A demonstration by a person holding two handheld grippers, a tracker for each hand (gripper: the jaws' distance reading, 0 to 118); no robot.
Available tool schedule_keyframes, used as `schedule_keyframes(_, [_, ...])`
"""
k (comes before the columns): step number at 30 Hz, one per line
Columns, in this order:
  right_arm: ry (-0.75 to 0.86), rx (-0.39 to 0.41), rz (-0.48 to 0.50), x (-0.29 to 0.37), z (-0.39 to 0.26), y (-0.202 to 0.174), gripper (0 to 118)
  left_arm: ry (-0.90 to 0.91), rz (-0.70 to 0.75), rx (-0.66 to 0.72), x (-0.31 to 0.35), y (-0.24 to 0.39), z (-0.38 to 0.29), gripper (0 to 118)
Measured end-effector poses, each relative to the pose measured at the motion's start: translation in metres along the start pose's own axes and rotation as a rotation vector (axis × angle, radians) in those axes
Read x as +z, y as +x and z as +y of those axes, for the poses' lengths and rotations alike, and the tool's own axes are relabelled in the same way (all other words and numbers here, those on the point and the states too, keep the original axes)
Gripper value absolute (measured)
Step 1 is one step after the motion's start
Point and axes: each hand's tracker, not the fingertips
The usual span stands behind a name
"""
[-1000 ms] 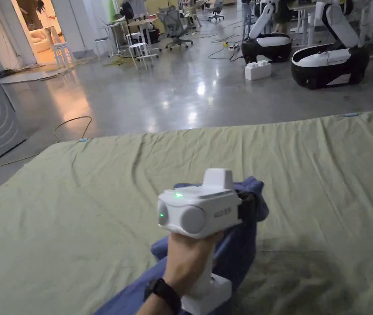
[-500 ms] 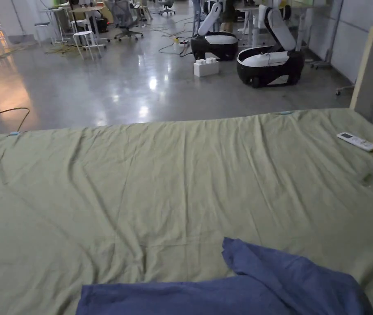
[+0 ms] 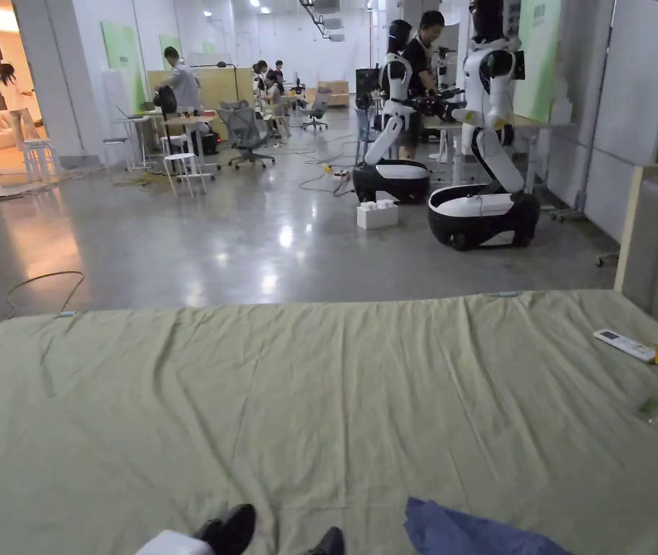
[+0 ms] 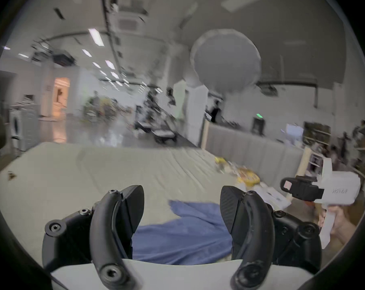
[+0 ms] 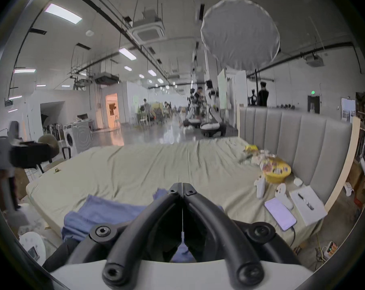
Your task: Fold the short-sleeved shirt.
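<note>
Head view shows one blue shirt [image 3: 465, 535] at the bottom edge of the green sheet [image 3: 320, 405], mostly cut off by the frame. Left of it two dark jaw tips of the left tongs [image 3: 277, 535] poke up, well apart from each other and just beside the shirt; their body is cut off. One remote [image 3: 625, 345] lies near the sheet's right edge. Two white robots [image 3: 483, 166] stand on the floor beyond.

Left gripper view, blurred, has the left tongs [image 4: 181, 206] spread wide and holding nothing, with the shirt [image 4: 188, 231] lying on the sheet between and beyond the jaws. The right tongs [image 4: 286, 186] show at far right, off the shirt; their opening is hard to tell here.

Right gripper view has the right tongs [image 5: 182, 186] closed tip to tip, holding nothing. The shirt [image 5: 106, 210] lies crumpled on the sheet below and behind them. One phone [image 5: 280, 213] lies at right.
</note>
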Motion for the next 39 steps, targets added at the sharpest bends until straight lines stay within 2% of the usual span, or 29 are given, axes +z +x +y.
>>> schedule_keyframes(2, [0.044,0.021,-0.008,0.004,0.008,-0.008,1,0.070,0.148,-0.011,0.046,-0.008,0.011,74])
schedule_keyframes(4, [0.074,0.014,-0.009,0.009,0.012,-0.014,1,0.110,0.262,-0.075,0.076,-0.009,0.017,59])
schedule_keyframes(6, [0.094,-0.003,0.011,0.016,0.016,-0.017,1,0.106,0.358,-0.160,0.098,-0.008,0.022,52])
schedule_keyframes(8, [0.097,-0.009,0.033,0.022,0.018,-0.021,1,0.091,0.430,-0.218,0.108,-0.012,0.021,34])
schedule_keyframes(10, [0.096,0.017,0.034,0.027,0.017,-0.025,1,0.090,0.444,-0.196,0.119,-0.012,0.020,3])
schedule_keyframes(11, [0.101,0.042,0.029,0.028,0.016,-0.028,1,0.100,0.434,-0.181,0.125,-0.011,0.019,0])
schedule_keyframes(13, [0.112,0.091,0.018,0.030,0.015,-0.031,1,0.127,0.446,-0.142,0.126,-0.011,0.015,0])
schedule_keyframes(27, [0.068,0.041,0.033,0.022,0.014,-0.030,1,0.063,0.405,-0.168,0.106,-0.020,0.016,0])
schedule_keyframes(34, [0.042,0.044,0.061,0.008,0.011,-0.030,1,-0.036,0.369,-0.084,0.079,-0.043,0.007,0])
schedule_keyframes(37, [-0.015,0.067,0.068,0.000,0.001,-0.029,1,-0.197,0.320,0.001,0.042,-0.066,-0.005,1])
schedule_keyframes(39, [-0.077,0.079,0.071,-0.007,-0.011,-0.026,1,-0.234,0.262,0.094,0.012,-0.089,-0.021,7])
